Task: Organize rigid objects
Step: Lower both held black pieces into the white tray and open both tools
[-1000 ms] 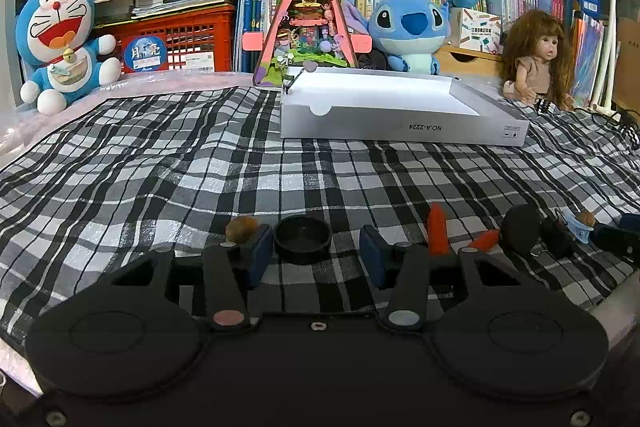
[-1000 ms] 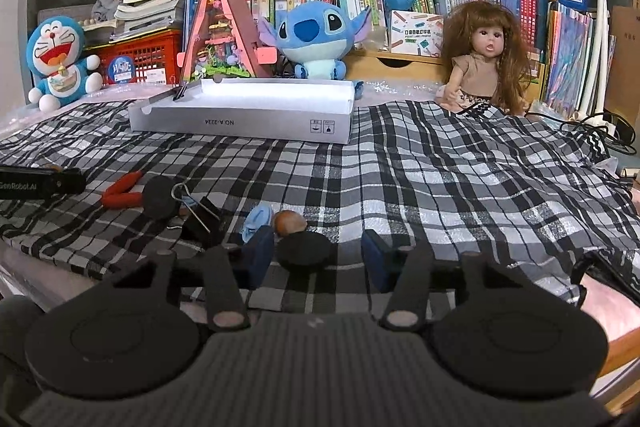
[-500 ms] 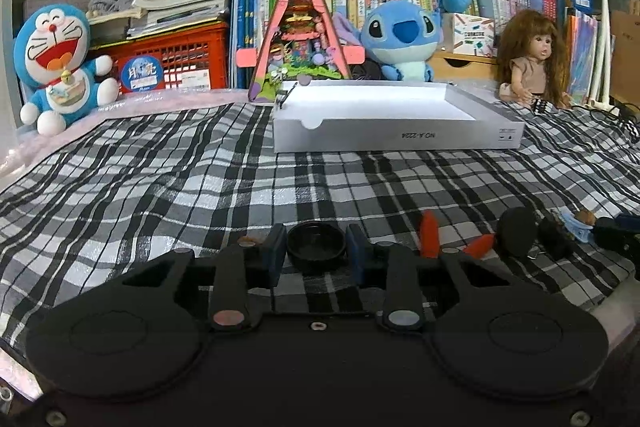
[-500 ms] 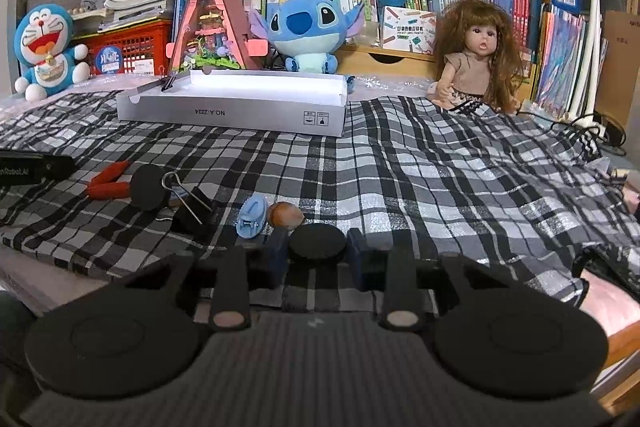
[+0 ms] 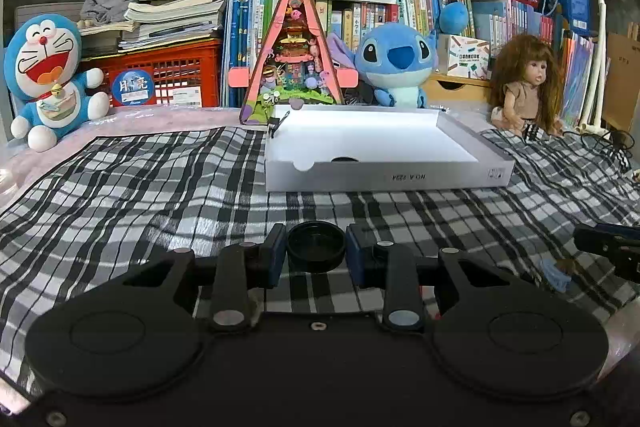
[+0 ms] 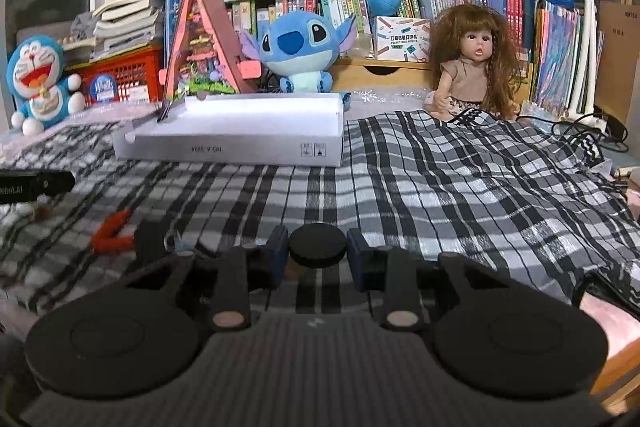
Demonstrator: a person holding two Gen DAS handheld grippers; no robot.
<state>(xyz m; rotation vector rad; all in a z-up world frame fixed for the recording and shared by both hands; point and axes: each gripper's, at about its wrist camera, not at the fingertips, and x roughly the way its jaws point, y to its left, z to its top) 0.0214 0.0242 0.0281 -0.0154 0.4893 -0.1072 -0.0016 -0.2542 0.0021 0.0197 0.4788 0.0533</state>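
Black cap [image 5: 316,246]: round, hollow side up, sitting squarely between the left gripper's [image 5: 316,255] two blue pads, both pressing on its rim.
Left jaws: pinching the cap from either side, over the plaid cloth [image 5: 140,195].
Black disc [image 6: 317,245]: round with a flat top, centred between the right gripper's [image 6: 317,255] pads, gripped at its edges.
Right jaws: drawn in on the disc, clamping it.
White box [image 5: 384,155]: open and shallow, lying on the cloth beyond both held pieces, well apart from them; a dark round thing shows just inside its near wall.
Orange-handled tool [image 6: 112,231]: on the cloth to the left of the right gripper, beside other small dark items, blurred.
Backdrop: Stitch plush [image 5: 396,67], Doraemon plush [image 5: 44,75], doll [image 5: 524,83] in front of bookshelves.
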